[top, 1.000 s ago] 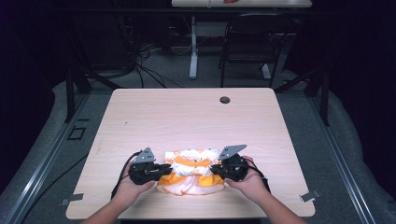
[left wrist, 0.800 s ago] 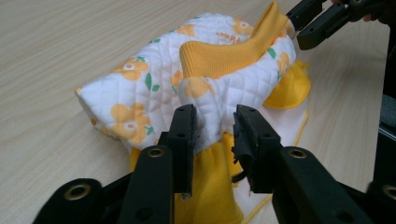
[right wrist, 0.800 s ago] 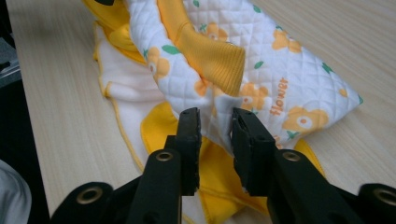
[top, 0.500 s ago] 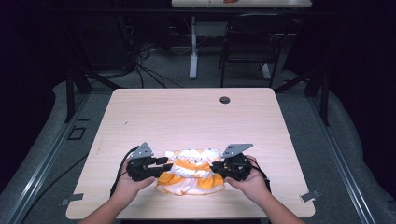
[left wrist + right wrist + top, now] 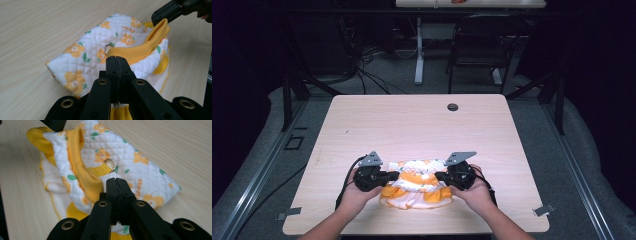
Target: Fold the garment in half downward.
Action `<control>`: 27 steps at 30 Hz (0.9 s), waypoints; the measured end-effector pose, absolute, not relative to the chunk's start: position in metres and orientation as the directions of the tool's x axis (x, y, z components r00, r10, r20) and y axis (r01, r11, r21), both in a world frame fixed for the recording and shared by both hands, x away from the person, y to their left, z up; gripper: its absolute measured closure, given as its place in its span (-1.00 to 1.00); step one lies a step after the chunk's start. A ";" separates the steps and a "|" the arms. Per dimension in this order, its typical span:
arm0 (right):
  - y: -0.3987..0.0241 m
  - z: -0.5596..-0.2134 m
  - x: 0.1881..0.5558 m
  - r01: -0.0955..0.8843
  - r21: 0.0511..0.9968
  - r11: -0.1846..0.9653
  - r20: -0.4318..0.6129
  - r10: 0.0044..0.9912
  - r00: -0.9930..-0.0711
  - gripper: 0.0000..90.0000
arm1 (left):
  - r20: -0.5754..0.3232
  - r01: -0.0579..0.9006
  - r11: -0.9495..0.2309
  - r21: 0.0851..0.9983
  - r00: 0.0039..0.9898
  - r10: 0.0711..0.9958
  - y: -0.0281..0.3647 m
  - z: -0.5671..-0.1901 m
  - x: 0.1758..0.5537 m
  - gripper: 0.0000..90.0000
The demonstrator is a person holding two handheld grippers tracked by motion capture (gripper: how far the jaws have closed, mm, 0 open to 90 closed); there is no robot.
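Note:
A small quilted white garment (image 5: 417, 189) with orange flowers and yellow ribbed trim lies bunched near the table's front edge. My left gripper (image 5: 396, 176) is at its left side and my right gripper (image 5: 438, 176) at its right, facing each other. Both pairs of jaws have just been closing. In the left gripper view, the left gripper (image 5: 117, 60) is shut on the yellow trim (image 5: 140, 50), beside a metal ring (image 5: 108, 48). The right gripper (image 5: 117, 181) is shut on the trim (image 5: 87, 180) by the same ring (image 5: 110, 165).
The light wooden table (image 5: 412, 120) has a dark cable hole (image 5: 453, 107) near its far edge. A black chair (image 5: 477, 45) and a desk leg (image 5: 419, 55) stand beyond it. Cables trail off the front left.
The left gripper has shifted slightly up and rolled, so its grey plate now shows. Both sets of jaws have come together on the garment's trim. The garment has stayed in place.

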State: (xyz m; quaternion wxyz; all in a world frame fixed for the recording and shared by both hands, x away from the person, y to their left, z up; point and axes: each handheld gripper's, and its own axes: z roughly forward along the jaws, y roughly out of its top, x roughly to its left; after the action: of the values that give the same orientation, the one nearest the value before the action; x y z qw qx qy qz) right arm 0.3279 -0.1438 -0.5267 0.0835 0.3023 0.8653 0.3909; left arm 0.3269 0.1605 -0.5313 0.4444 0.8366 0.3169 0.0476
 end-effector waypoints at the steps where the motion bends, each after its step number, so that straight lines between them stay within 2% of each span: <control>1: -0.143 -0.527 0.326 0.455 0.727 0.515 0.093 0.583 -0.807 0.99 | -0.206 0.489 -0.408 0.771 0.798 0.566 0.161 -0.532 0.325 1.00; 19: -0.137 -0.547 0.299 0.447 0.674 0.588 0.109 0.520 -0.847 0.98 | -0.218 0.489 -0.473 0.733 0.827 0.518 0.161 -0.555 0.301 1.00; 27: -0.137 -0.555 0.295 0.453 0.662 0.597 0.116 0.515 -0.849 0.99 | -0.226 0.501 -0.449 0.740 0.814 0.535 0.168 -0.550 0.301 1.00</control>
State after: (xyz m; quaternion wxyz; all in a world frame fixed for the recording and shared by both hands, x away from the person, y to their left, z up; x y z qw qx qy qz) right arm 0.2952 -0.1370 -0.5554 0.0436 0.2711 0.8926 0.3575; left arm 0.3014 0.1679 -0.5502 0.4280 0.8508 0.3042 0.0200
